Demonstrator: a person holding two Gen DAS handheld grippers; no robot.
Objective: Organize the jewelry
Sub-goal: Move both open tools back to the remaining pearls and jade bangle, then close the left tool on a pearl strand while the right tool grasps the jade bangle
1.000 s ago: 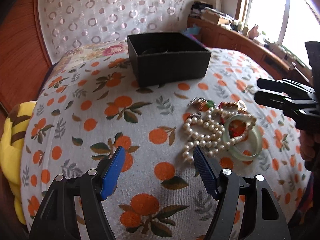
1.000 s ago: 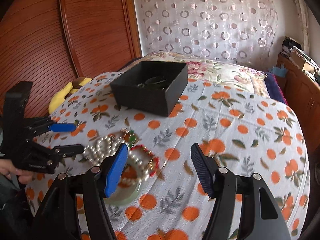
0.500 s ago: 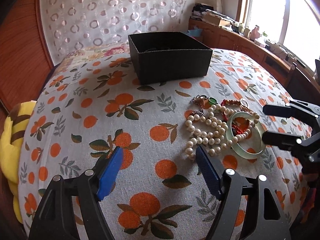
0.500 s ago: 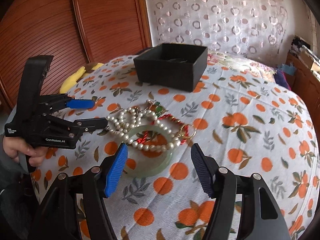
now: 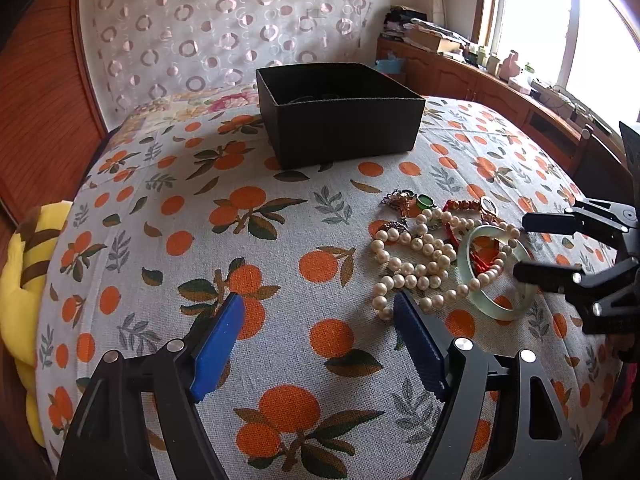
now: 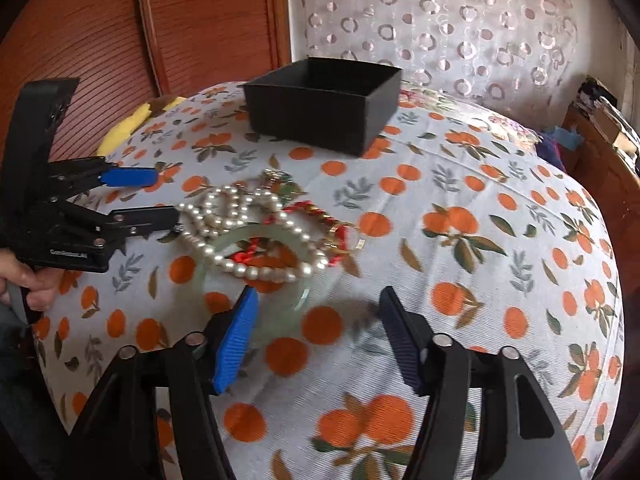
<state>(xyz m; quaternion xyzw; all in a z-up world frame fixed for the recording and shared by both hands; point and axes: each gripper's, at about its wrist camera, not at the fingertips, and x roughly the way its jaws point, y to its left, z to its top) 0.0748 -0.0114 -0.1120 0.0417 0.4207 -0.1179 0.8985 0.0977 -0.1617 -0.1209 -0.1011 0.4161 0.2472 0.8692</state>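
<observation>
So both grippers are closing in on the jewelry pile on the bed (image 5: pixel 280 240), nothing picked up yet. Left gripper (image 5: pixel 320 334) has its jaws wide, just beside the pearl necklace (image 5: pixel 416 258). Right gripper (image 6: pixel 316 332) is wide too, its blue pad right at the jade bangle (image 6: pixel 256 280), which the pearls drape over. The black box (image 5: pixel 340 120) sits well apart, further back. I'd guess the next move is pinching the bangle's rim without dragging the pearls along.

left claw (image 5: pixel 318 344): spread wide, holding nothing | right claw (image 6: pixel 316 334): spread wide, holding nothing
</observation>
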